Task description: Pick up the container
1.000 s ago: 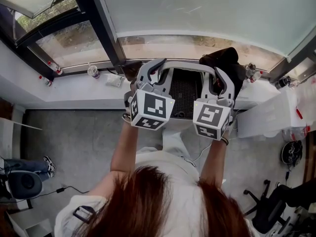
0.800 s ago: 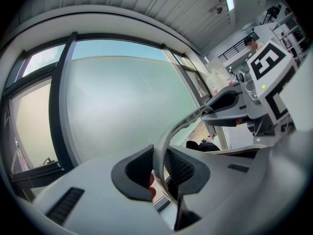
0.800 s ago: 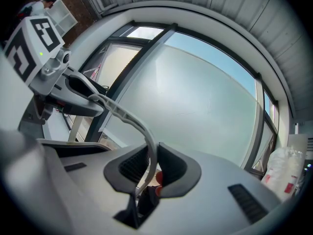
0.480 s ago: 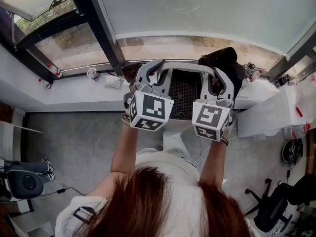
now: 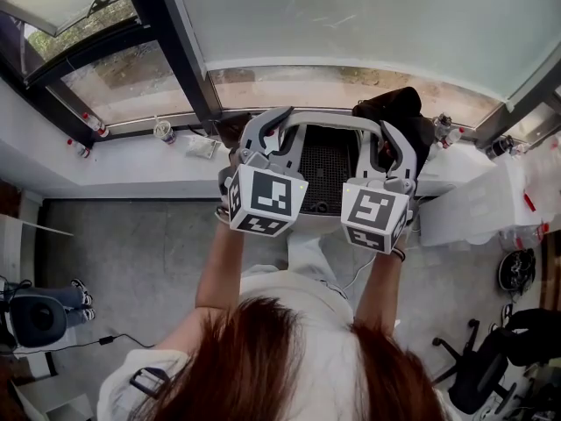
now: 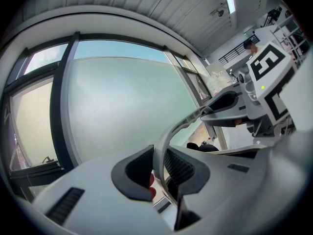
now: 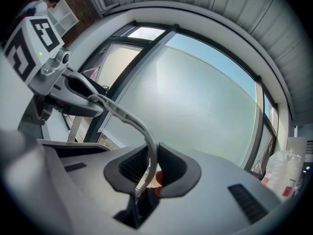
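Both claws are clamped on the same part: the thin pale grey curved bar (image 6: 182, 123) that arches over the black perforated container (image 5: 329, 160).

Left claw (image 6: 159, 161): ribbed pads closed on the bar, no gap either side. In the head view, left claw (image 5: 273, 123) sits at the left end of the arch, marker cube toward the person.

Right claw (image 7: 149, 166): same, pads pinching the bar (image 7: 122, 115), which runs up-left across the frame to the other claw. In the head view, right claw (image 5: 390, 139) sits at the right end of the arch.

Bar (image 5: 333, 112) spans between the two claws. Handle or rim, can't tell.

The container is in the upper centre of the head view, between the claws, in front of the person's raised forearms. It overlaps the white window sill (image 5: 131, 160); can't tell if it's clear of it.

Behind it is a large frosted window pane (image 5: 351, 16) in a dark frame.

On the sill:
- clear cup with a straw (image 5: 164, 128), left of the container
- dark bag (image 5: 399, 105), just above the right claw
- white plastic bag (image 5: 486, 202), right of frame

Grey floor (image 5: 131, 261) is at lower left, and a black office chair (image 5: 478, 371) at lower right.
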`<state>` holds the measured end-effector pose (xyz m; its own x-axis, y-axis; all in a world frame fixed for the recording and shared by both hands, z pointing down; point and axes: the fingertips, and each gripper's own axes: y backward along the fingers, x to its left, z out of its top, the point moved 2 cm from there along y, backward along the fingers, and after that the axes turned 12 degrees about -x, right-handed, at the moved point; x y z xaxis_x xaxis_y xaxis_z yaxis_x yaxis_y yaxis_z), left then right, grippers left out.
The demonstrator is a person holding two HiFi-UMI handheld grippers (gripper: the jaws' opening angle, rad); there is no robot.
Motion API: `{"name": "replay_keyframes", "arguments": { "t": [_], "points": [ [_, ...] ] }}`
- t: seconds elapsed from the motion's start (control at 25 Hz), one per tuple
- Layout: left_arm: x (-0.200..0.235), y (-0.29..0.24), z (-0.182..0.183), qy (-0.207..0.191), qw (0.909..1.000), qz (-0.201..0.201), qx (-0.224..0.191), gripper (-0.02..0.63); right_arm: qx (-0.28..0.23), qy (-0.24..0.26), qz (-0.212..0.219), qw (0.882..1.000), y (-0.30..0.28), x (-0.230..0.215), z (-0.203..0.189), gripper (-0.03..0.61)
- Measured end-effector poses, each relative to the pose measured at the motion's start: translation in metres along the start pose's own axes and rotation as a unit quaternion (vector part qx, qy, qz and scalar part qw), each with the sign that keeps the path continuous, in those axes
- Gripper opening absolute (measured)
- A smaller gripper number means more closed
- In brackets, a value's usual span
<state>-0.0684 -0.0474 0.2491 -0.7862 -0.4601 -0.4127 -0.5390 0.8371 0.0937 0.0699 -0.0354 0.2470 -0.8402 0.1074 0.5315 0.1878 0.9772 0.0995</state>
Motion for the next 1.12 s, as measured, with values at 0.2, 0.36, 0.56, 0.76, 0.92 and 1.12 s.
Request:
{"name": "replay_keyframes", "arguments": {
  "t": [0.2,0.36,0.56,0.76,0.92,1.12],
  "points": [
    [0.0030,0.0023,0.0022,0.002,1.0000,0.003,-0.005,0.072,-0.014,0.002,0.004,1.000,-0.0022,0.0023,0.0060,0.071],
    [0.0039,0.0028,0.0036,0.003,1.0000,0.003,-0.005,0.072,-0.005,0.005,0.003,1.000,-0.0010,0.0006,0.0067,0.071],
    [0.0024,0.0046,0.0030,0.006,1.0000,0.003,-0.006,0.072,-0.005,0.010,0.004,1.000,0.0006,0.0017,0.0063,0.071],
    [0.0030,0.0065,0.0005,0.009,0.9999,0.001,-0.004,0.072,-0.005,0.012,0.003,1.000,0.0004,0.0040,0.0070,0.071],
    [0.0015,0.0046,-0.0022,0.011,0.9999,-0.002,-0.003,0.072,-0.004,0.011,0.005,1.000,-0.0009,0.0048,0.0038,0.071],
    [0.0003,0.0031,-0.0048,0.016,0.9999,-0.005,-0.001,0.072,-0.002,0.012,0.004,1.000,-0.0021,0.0044,0.0023,0.071]
  ]
}}
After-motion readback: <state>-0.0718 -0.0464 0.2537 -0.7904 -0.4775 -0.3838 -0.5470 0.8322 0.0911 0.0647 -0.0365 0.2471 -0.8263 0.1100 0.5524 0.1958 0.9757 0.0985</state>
